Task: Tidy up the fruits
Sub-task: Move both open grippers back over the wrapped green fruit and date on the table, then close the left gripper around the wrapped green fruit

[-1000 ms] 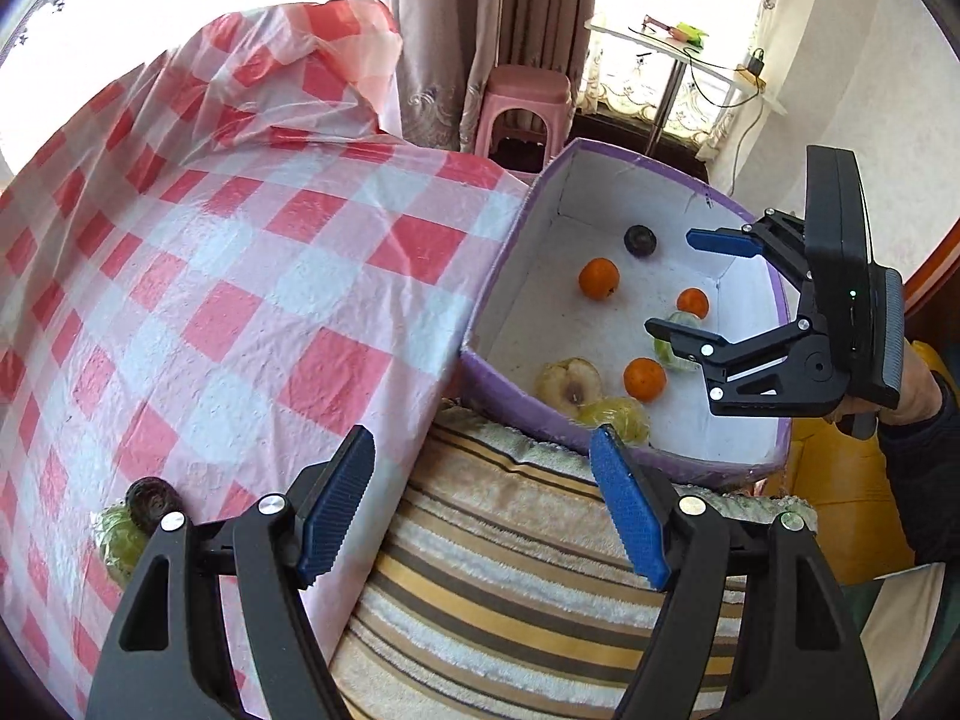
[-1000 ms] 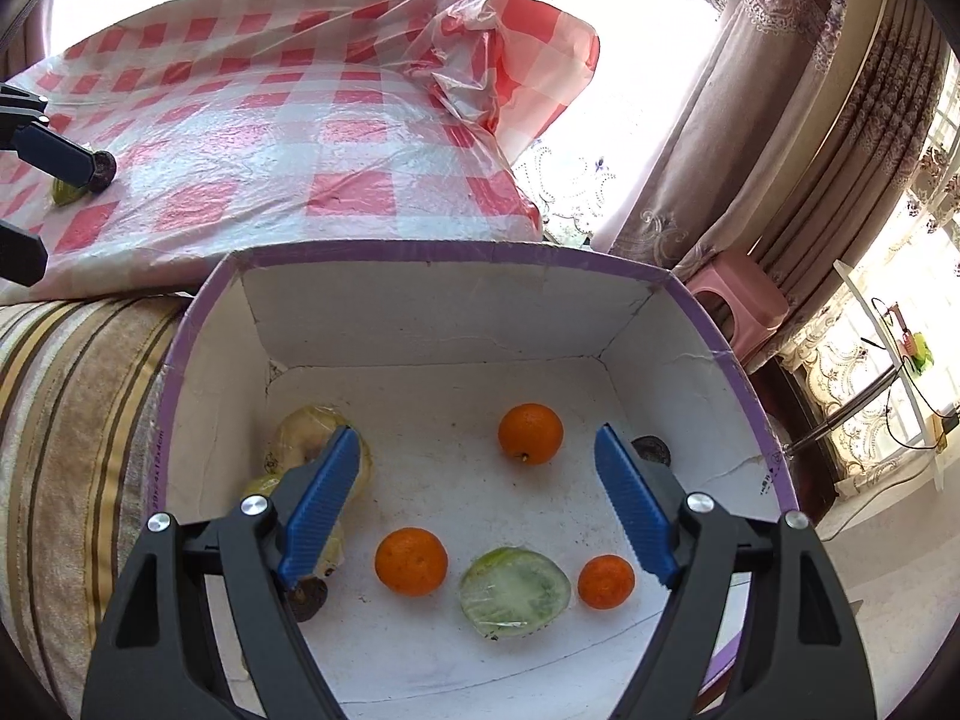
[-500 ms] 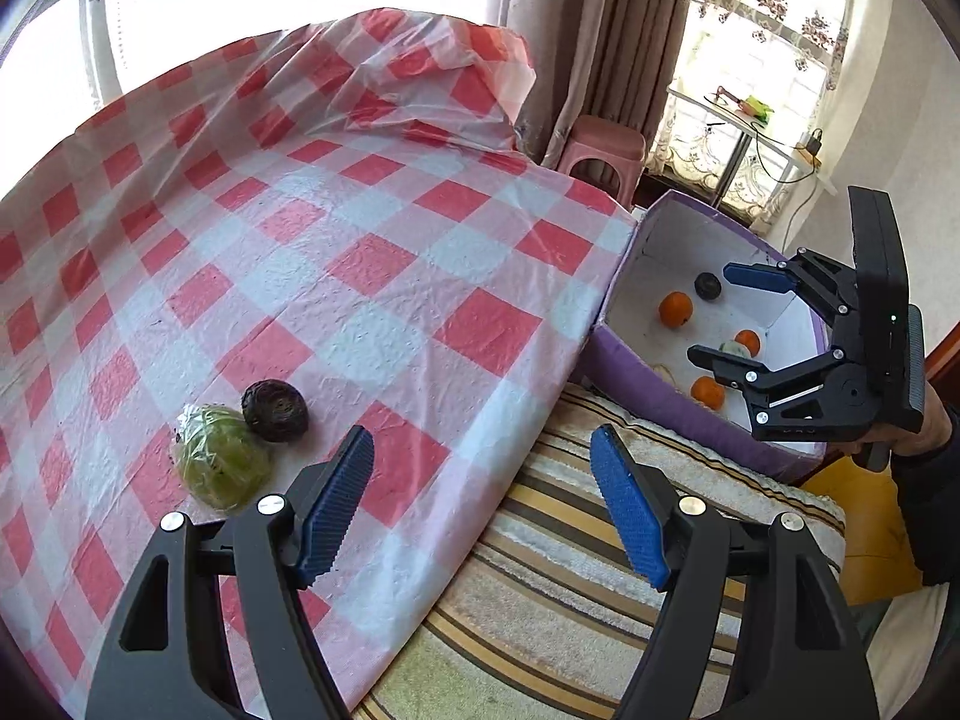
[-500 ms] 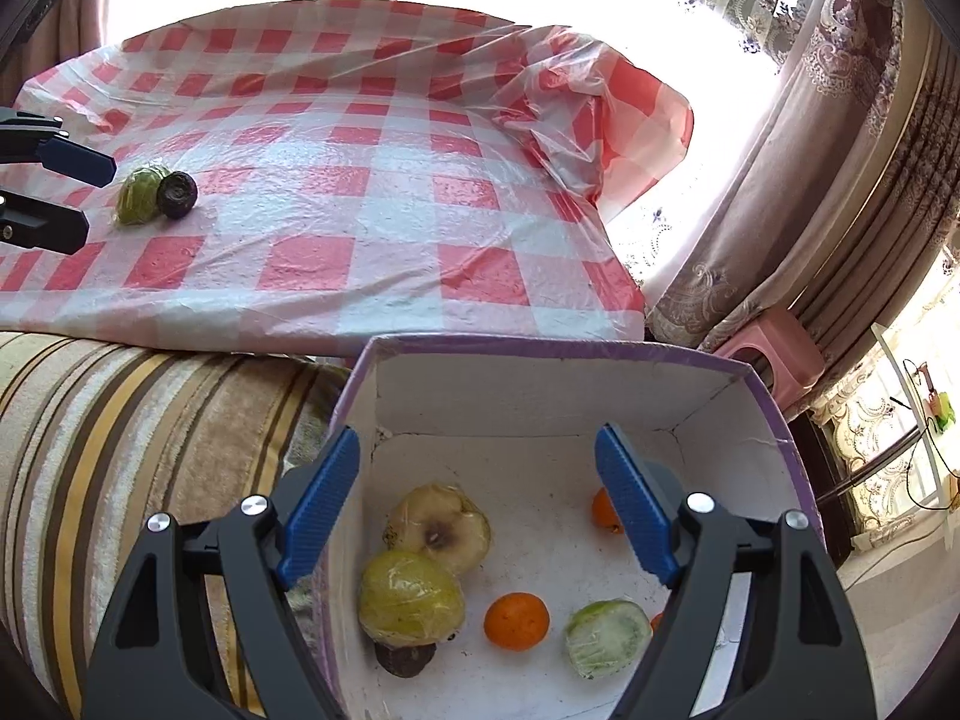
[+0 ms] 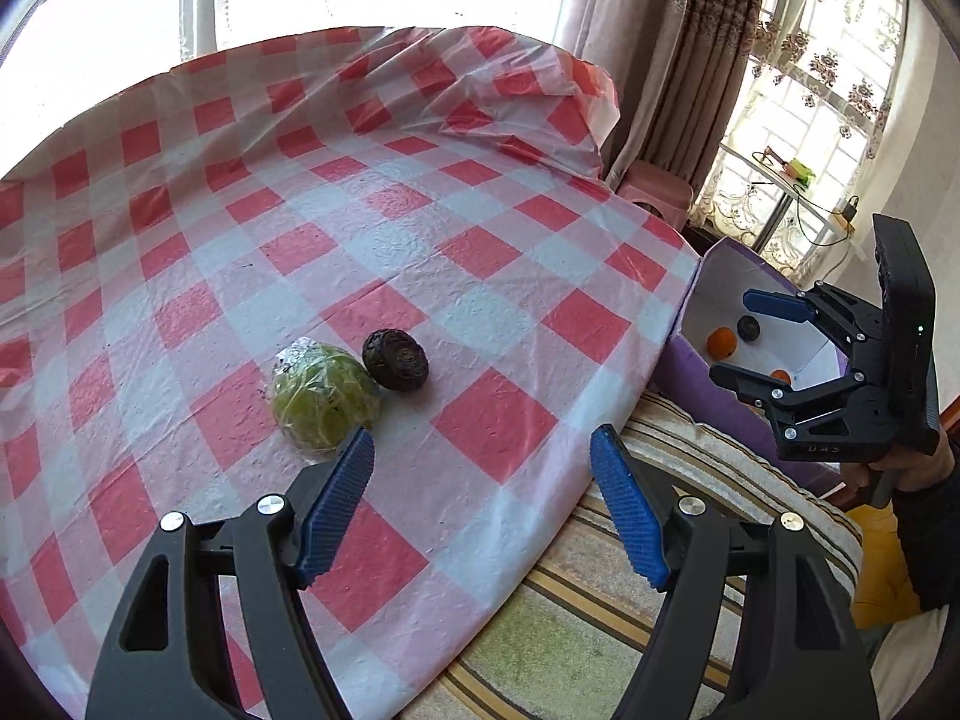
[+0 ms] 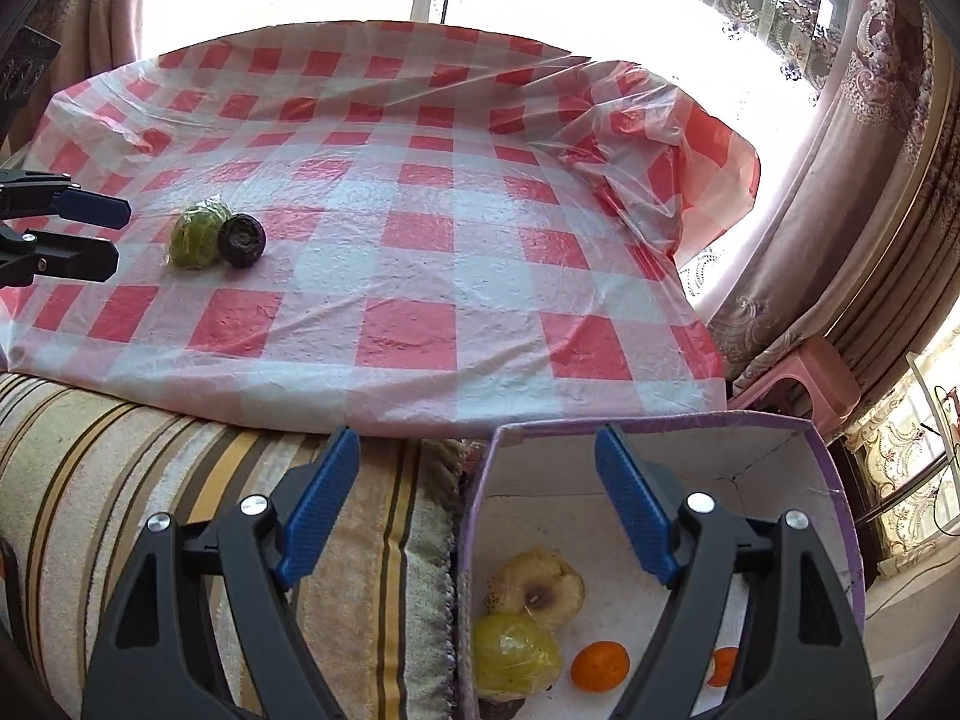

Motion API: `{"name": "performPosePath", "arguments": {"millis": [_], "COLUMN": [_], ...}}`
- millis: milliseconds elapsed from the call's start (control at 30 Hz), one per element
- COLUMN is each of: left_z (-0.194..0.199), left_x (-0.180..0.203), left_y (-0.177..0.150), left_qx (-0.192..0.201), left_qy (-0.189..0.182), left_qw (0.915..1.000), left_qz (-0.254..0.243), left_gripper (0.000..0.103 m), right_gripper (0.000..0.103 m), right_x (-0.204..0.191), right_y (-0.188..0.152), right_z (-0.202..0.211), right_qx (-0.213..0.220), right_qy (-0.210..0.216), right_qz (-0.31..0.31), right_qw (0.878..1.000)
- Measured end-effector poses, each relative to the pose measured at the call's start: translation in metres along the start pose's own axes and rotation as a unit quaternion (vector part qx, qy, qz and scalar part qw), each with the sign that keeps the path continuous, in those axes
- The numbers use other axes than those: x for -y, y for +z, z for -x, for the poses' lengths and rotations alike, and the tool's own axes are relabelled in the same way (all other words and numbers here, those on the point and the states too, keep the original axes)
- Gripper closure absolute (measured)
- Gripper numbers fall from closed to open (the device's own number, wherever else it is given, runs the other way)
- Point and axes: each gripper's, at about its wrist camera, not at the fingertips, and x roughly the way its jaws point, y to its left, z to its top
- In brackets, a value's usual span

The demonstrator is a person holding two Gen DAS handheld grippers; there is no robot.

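Green, plastic-wrapped round fruit [image 5: 324,396] on the red-and-white checked plastic cloth [image 5: 480,276] of the tabletop, touching a dark, wrinkled round fruit [image 5: 396,359] on its far right side. Both just ahead of the left hand-held gripper [image 5: 483,504], blue pads apart and nothing between them; green fruit close by the left pad, not yet between the two.

For a clean pick, judged from here: shift left so the green fruit sits midway between the pads, come down over its widest part, close gently since the wrap looks slippery and the flesh soft. Better to approach from the near side, away from the dark fruit, so as not to nudge it rolling across the slick cloth.

Destination likely the purple-rimmed white cardboard box [image 6: 774,462] off the cloth's right edge, on the striped cushion [image 6: 180,480], already holding oranges [image 6: 600,666] and pale wrapped fruits [image 6: 516,654]. Right hand-held gripper [image 6: 474,510] above the box's near corner, pads apart, empty.
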Motion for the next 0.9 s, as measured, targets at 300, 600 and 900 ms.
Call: {"name": "performPosePath", "arguments": {"millis": [300, 600, 900], "left_z": [0.009, 0.001, -0.014], "left_x": [-0.033, -0.051, -0.07], "left_y": [-0.011, -0.022, -0.018], "left_qx": [0.029, 0.027, 0.014], "left_qy": [0.02, 0.047, 0.059], "left_qw": [0.9984, 0.9965, 0.9949], "left_qz": [0.045, 0.064, 0.081], "left_gripper": [0.03, 0.03, 0.031], "right_gripper": [0.018, 0.018, 0.018], "right_x": [-0.022, -0.05, -0.067], "right_y": [0.021, 0.036, 0.059], "right_z": [-0.011, -0.03, -0.053], "right_qx": [0.024, 0.022, 0.015], "right_qy": [0.05, 0.086, 0.109], "right_qz": [-0.041, -0.042, -0.038], "right_qw": [0.998, 0.995, 0.993]}}
